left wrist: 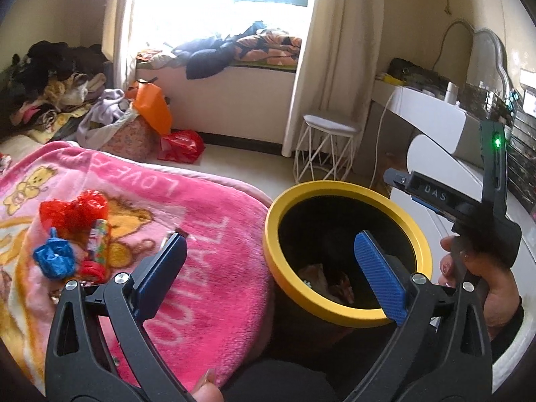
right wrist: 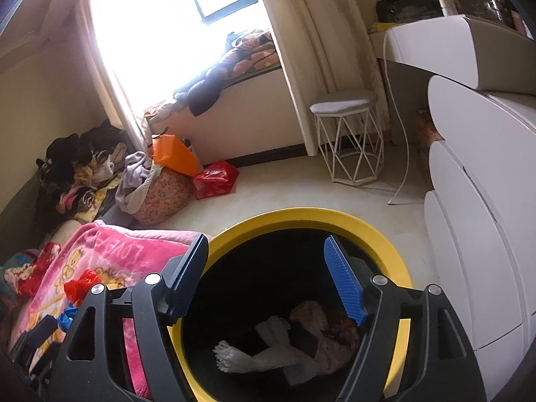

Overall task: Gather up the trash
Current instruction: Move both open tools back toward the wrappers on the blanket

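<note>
Both empty, the right hand-held gripper (right wrist: 268, 278) gapes over the yellow-rimmed bin (right wrist: 385, 251), the left hand-held gripper (left wrist: 271, 261) wide; next, wrappers (left wrist: 72, 234) lower left on the bed.

Yellow-rimmed black bin (right wrist: 385, 248) beside bed, crumpled, possibly paper trash (right wrist: 301, 345) inside, red and blue wrappers (left wrist: 72, 234) on pink blanket (left wrist: 201, 234)

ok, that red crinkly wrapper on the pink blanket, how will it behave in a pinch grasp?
The red wrapper looks like thin crumpled film, so probably very light and floppy; it should crush flat between the pads. Its glossy surface may slip, so a bite on a bunched fold seems safer. It rests on the plush blanket touching other scraps, so neighbours might drag along.
</note>
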`<move>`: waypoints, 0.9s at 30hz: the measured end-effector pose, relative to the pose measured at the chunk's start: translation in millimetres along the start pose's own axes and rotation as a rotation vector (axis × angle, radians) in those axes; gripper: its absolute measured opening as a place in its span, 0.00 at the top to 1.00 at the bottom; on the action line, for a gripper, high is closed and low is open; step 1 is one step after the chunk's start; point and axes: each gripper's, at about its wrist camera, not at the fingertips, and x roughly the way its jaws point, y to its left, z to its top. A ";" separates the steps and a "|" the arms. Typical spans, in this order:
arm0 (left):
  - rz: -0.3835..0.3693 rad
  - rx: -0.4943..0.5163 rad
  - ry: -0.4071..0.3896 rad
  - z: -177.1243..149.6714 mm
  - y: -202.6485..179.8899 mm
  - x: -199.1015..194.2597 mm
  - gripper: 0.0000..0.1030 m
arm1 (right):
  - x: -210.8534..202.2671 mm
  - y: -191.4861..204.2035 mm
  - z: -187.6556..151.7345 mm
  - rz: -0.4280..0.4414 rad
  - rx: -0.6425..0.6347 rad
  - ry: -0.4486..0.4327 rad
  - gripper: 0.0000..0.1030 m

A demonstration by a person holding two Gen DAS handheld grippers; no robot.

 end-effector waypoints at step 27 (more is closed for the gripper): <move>0.218 -0.079 -0.090 3.9 67.1 -38.0 0.10 | -18.6 69.9 -10.1 0.160 -0.133 0.012 0.30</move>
